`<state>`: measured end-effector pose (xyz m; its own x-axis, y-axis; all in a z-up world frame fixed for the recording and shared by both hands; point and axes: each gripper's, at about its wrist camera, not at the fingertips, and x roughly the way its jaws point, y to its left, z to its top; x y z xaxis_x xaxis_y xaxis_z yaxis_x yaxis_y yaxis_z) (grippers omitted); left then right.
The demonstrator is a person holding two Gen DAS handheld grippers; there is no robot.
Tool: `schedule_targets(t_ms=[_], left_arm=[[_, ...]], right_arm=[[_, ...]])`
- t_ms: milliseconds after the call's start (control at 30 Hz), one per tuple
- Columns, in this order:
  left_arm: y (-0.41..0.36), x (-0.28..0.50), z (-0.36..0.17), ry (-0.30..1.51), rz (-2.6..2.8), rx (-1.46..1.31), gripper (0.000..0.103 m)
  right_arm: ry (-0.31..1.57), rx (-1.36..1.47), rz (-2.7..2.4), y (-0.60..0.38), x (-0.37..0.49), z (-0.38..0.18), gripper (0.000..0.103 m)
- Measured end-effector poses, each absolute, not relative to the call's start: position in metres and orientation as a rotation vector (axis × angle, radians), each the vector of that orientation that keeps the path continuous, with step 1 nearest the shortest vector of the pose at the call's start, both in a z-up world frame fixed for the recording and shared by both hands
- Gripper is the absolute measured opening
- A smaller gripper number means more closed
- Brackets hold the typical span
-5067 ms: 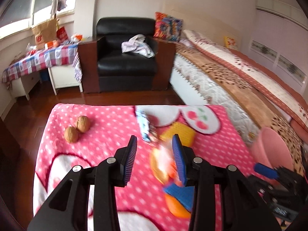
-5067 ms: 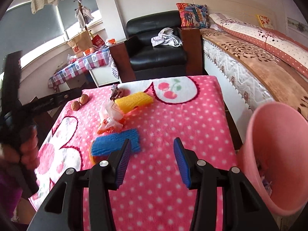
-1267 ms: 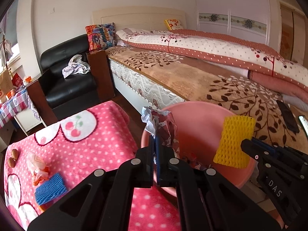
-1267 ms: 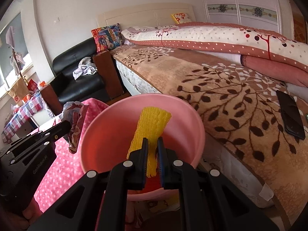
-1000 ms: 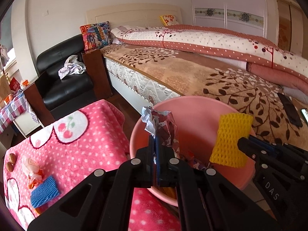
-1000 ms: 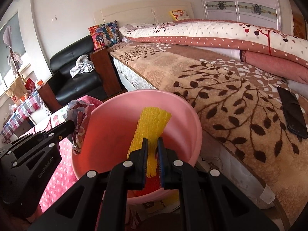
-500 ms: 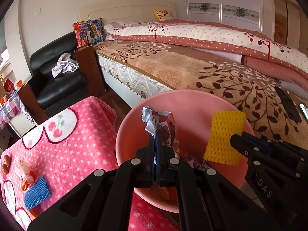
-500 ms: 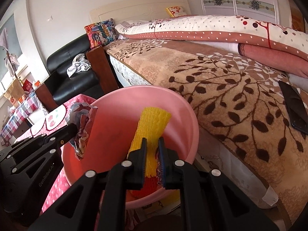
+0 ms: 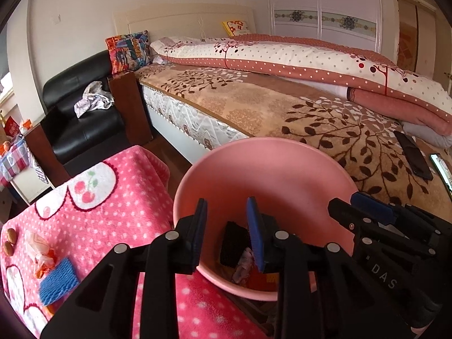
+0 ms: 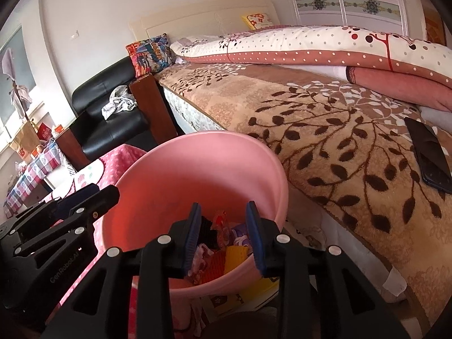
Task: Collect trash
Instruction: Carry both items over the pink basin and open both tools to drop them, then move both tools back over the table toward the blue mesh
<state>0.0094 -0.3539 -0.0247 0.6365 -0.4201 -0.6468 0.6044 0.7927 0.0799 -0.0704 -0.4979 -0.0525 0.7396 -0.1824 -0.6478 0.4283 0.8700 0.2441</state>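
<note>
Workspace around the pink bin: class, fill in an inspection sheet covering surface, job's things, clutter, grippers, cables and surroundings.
Surface: pink polka-dot blanket-covered table.
Job's things: round pink plastic bin holding mixed trash, including yellow foam netting; blue foam sleeve and crumpled clear wrapper lie on the table.
Clutter: two brown walnuts at the table's edge.
Grippers: left gripper and right gripper both open, empty, above the bin.
Cables: nothing seen.
Surroundings: bed with leaf-patterned brown blanket, black leather armchair.
</note>
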Motion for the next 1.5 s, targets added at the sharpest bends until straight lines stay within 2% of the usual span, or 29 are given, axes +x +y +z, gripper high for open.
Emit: schedule_targets(t_ms=[500, 900, 1233, 1500], left_arm=[[-0.318, -0.011, -0.007, 0.637, -0.531, 0.289, 0.029], [-0.275, -0.033, -0.002, 0.611, -0.488, 0.294, 0.029], [-0.199, -0.027, -0.011, 0.632, -0.363, 0.275, 0.029], [-0.118, -0.013, -0.029, 0.719, -0.199, 0.165, 0.029]], right_arm=[[0.620, 0.386, -0.273, -0.460, -0.090, -0.035, 0.041], [0.606, 0.354, -0.192, -0.417, -0.095, -0.023, 0.044], [0.650, 0.299, -0.034, -0.354, -0.068, -0.027, 0.044], [0.689, 0.236, 0.084, -0.300, -0.039, -0.033, 0.043]])
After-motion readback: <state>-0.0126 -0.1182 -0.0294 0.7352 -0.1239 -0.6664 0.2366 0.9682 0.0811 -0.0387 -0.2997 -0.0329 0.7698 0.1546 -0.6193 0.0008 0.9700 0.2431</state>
